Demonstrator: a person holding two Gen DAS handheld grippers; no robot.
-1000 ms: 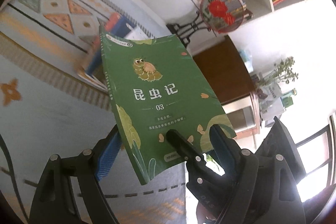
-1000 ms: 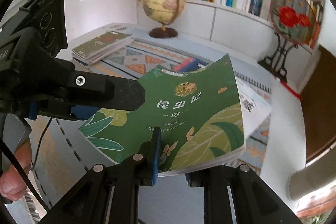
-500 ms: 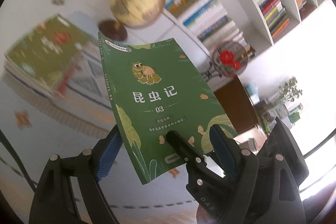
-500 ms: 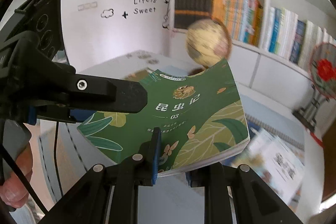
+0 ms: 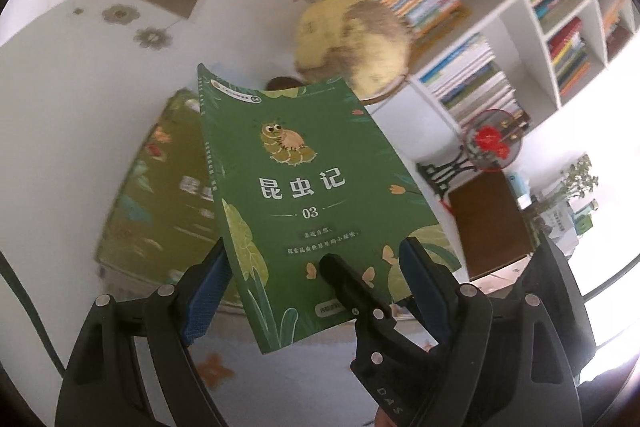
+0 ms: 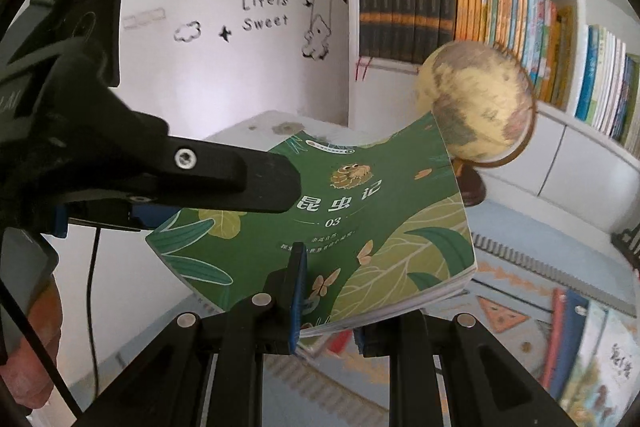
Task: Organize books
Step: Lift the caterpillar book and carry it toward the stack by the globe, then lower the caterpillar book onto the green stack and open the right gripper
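Book, green with a caterpillar on its cover, hangs in the air, pinched at its near edge by the right gripper, whose fingers are clamped on cover and pages. Left gripper has its blue pads spread wide on either side of the book; I cannot tell whether they touch it. A stack of similar green books lies below, and a globe stands behind, before the shelves.

both wrist views look close along their jaws, angled down; shared: green book, globe, far bookshelf.
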